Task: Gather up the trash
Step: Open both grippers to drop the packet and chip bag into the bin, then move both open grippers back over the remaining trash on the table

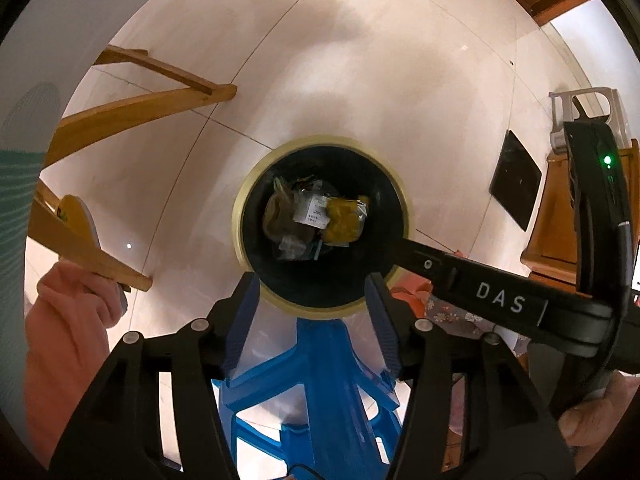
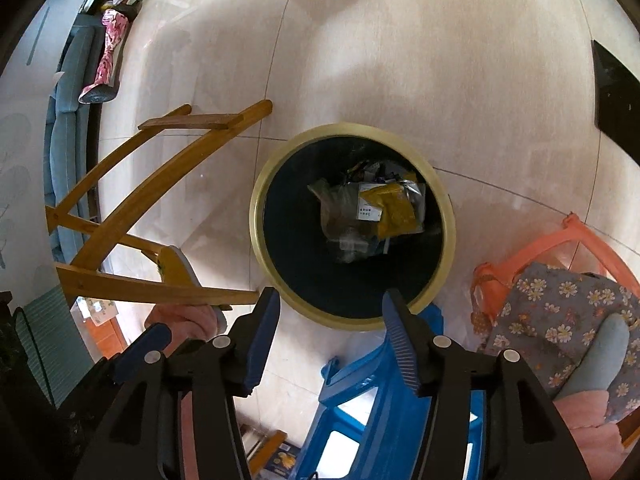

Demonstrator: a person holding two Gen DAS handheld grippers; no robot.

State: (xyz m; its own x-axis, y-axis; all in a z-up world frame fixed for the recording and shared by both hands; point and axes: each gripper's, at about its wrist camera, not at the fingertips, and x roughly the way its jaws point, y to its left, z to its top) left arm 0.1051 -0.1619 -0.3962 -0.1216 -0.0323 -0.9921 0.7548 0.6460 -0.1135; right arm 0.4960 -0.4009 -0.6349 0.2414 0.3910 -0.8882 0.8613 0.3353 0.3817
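Note:
A round trash bin [image 1: 244, 216] with a cream rim and a black liner stands on the pale tiled floor, seen from above; it also shows in the right wrist view [image 2: 258, 216]. Inside lie crumpled wrappers, a yellow packet [image 1: 344, 220] [image 2: 396, 208] and clear plastic bags [image 2: 340, 208]. My left gripper [image 1: 310, 292] hangs open and empty over the bin's near rim. My right gripper [image 2: 332, 312] is also open and empty above the near rim. The right gripper's black body [image 1: 500, 300] reaches in from the right in the left wrist view.
A blue plastic stool [image 1: 328, 380] [image 2: 360, 400] stands just below the grippers. A wooden chair frame [image 2: 140, 200] [image 1: 120, 112] is to the left. An orange stool with a floral cloth [image 2: 560, 292] is at the right. A black mat [image 1: 516, 180] lies on the floor.

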